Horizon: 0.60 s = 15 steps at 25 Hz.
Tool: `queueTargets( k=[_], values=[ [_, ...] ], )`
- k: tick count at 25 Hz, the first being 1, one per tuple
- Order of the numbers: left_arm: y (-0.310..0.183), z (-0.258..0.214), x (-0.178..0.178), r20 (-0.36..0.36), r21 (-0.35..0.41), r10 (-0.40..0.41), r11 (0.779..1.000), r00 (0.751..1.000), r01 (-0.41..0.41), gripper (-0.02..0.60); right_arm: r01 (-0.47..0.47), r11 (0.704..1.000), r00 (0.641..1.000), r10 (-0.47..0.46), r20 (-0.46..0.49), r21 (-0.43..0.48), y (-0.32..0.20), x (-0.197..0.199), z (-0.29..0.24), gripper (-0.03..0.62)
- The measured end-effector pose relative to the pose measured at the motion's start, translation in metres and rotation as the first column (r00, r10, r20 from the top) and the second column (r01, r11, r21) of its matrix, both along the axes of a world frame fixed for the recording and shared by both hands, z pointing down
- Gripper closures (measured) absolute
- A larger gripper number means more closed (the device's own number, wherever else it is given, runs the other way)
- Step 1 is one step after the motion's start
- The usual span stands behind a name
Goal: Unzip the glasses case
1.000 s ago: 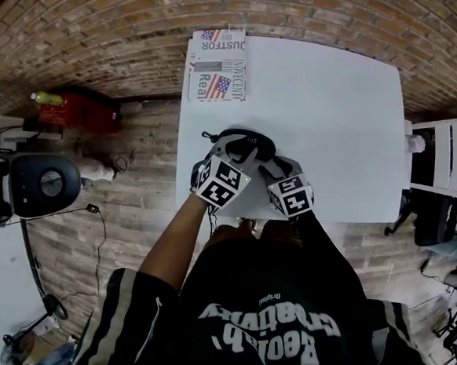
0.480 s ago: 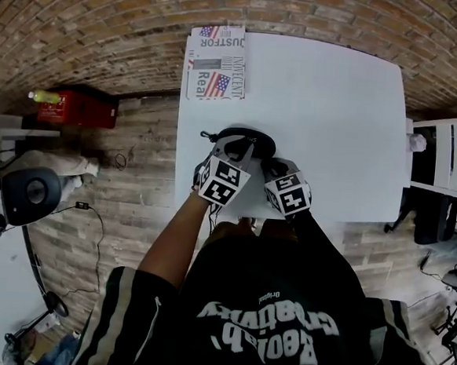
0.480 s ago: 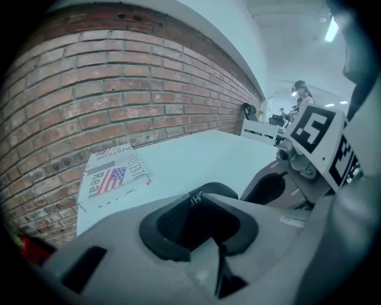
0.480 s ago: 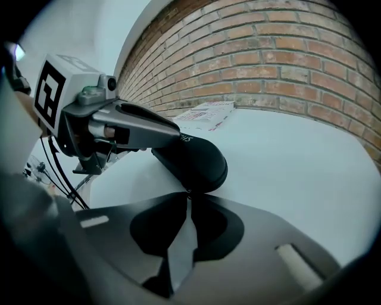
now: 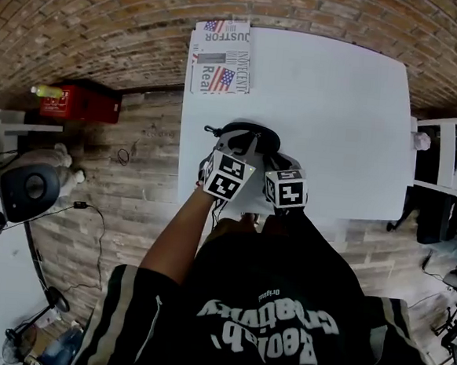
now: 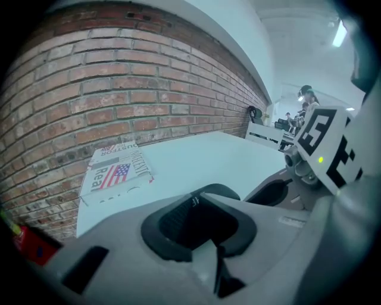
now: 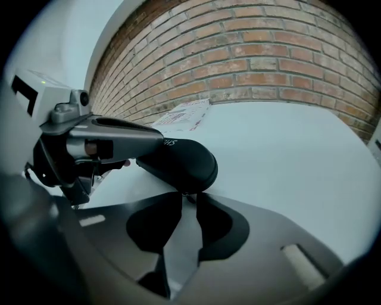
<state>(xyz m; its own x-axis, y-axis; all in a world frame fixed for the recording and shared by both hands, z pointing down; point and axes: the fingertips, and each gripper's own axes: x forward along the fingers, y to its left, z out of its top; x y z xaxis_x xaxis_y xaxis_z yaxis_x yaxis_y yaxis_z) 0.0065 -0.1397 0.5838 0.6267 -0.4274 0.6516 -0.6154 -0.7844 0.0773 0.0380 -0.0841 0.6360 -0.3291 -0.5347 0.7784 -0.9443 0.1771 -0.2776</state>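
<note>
A black glasses case (image 5: pixel 252 135) lies near the front edge of the white table (image 5: pixel 337 107). My left gripper (image 5: pixel 239 145) reaches over its left end. In the left gripper view the case (image 6: pixel 199 217) fills the narrow gap between the pads. Those jaws have just been closing and are shut on it. My right gripper (image 5: pixel 274 161) is at the case's right end. In the right gripper view its fingertips (image 7: pixel 174 193) stand slightly apart just below the rounded end of the case (image 7: pixel 184 164). A small zipper pull (image 7: pixel 189 199) hangs between them. These jaws have just been opening.
A folded newspaper (image 5: pixel 220 57) lies at the table's far left corner. A white chair (image 5: pixel 445 155) stands to the right of the table, and a red box (image 5: pixel 81 105) sits on the floor to the left. The table's front edge is directly under my hands.
Both grippers stay at the case. The right gripper's marker cube has rolled and shifted a little toward the left one; the left cube has also rolled slightly.
</note>
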Motion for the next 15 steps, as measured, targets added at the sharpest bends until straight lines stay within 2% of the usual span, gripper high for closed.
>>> queueTargets(
  k=[5, 7, 9, 15],
  values=[
    [-0.0038, 0.0000, -0.0009, -0.010, 0.007, -0.021, 1.000, 1.000, 0.021, 0.561, -0.031, 0.999, 0.998, 0.032, -0.062, 0.010, -0.0023, 0.0018, 0.0003, 0.505],
    [-0.0039, 0.0004, -0.0008, -0.009, 0.013, -0.021, 1.000, 1.000, 0.021, 0.565, 0.026, 1.000, 0.994, -0.024, -0.108, 0.016, -0.0002, 0.0033, 0.0021, 0.528],
    [-0.0030, 0.0009, -0.0008, -0.001, 0.017, -0.020, 1.000, 1.000, 0.020, 0.566, 0.098, 0.995, 0.983, -0.092, -0.162, 0.027, 0.0030, 0.0054, 0.0032, 0.580],
    [-0.0023, 0.0012, -0.0013, 0.029, 0.045, -0.012, 0.999, 1.000, 0.011, 0.571, 0.261, 0.963, 0.924, -0.230, -0.305, 0.064, 0.0015, 0.0064, -0.0033, 0.581]
  ],
)
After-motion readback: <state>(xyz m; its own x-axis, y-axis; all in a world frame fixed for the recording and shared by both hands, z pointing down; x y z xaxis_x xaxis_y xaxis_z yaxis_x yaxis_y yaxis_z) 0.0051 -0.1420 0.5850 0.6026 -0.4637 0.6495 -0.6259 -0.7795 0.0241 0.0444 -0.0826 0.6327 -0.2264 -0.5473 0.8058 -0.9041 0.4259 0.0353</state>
